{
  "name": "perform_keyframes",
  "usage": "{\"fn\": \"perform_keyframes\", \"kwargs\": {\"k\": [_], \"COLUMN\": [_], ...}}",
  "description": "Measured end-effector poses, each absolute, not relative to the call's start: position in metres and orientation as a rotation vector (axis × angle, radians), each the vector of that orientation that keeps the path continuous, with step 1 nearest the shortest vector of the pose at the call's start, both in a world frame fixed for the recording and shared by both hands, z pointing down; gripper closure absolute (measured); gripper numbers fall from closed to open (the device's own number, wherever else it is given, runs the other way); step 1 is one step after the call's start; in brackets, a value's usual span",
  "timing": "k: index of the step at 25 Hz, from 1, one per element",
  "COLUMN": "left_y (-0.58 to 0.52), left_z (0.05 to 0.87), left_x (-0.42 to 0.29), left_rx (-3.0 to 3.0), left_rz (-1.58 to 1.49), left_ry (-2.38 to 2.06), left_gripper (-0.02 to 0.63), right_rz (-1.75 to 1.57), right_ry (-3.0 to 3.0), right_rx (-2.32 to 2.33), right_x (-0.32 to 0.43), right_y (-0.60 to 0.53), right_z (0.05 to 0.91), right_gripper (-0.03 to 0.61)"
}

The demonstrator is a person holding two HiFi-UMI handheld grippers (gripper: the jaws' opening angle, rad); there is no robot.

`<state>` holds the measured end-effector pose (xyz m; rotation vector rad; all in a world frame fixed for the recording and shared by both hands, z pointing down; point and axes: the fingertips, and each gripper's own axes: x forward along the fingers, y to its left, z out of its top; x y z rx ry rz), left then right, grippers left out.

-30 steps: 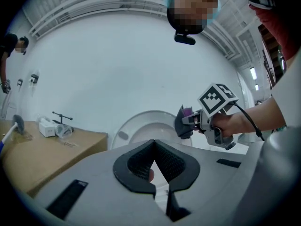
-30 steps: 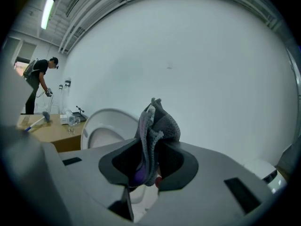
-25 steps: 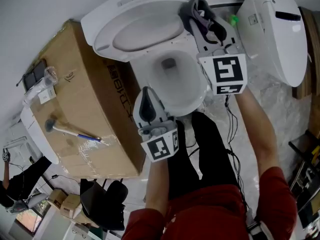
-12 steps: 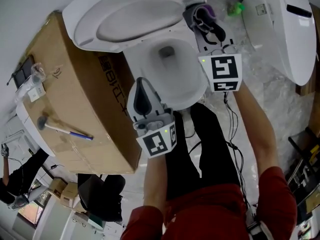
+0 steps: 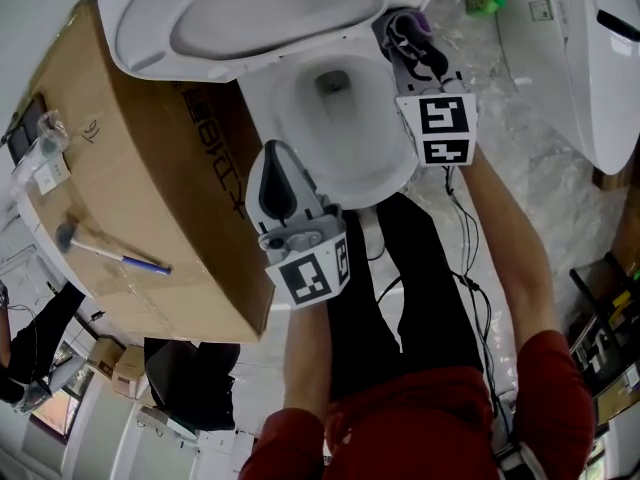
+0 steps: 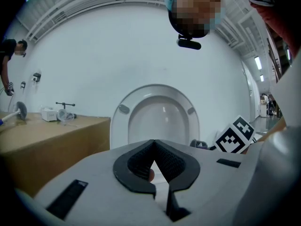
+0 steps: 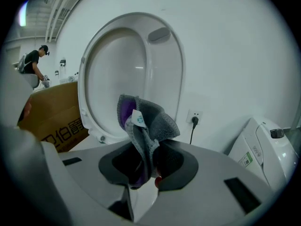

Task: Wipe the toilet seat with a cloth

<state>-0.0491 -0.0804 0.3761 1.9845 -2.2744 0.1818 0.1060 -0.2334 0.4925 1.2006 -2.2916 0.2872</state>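
While the person stands close over the fixture, dark trousers and red sleeves fill the near part of the head view. The left gripper (image 5: 274, 163) sits just above the front rim of the toilet bowl (image 5: 380, 193). Its own view shows the jaws closed together with nothing between them. A cardboard box (image 5: 140, 168) stands just beside the bowl on the left.

Beyond, at the bowl's right rear edge, the right gripper (image 5: 410, 43) is clamped on the cloth (image 7: 146, 119) — a grey and purple bunch with a small tag, standing up out of the pads. Farther back, the toilet seat (image 7: 167, 79) is raised against the wall, underside and bumpers facing outward. Whether the cloth already touches it cannot be told.

Assessment: bringing cloth to seat is the step in hand. Recommended practice — lead with the free bunch of cloth, not the hard jaw tips. Press it flat on the ring and follow the curve, with the clamp firm so the cloth cannot slip out.
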Motion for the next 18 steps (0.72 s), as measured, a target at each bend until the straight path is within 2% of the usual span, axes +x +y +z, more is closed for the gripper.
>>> {"fn": "perform_keyframes", "kwargs": {"k": [18], "left_y": [-0.073], "left_z": [0.387], "left_x": [-0.062], "left_rx": [1.988], "left_rz": [0.207], "left_ry": [-2.267], "left_gripper": [0.601], "right_rz": [0.331], "right_ry": [-2.194], "right_rx": [1.210], "right_x": [0.094], "right_y": [-0.238], "right_z": [0.543], "right_gripper": [0.482]}}
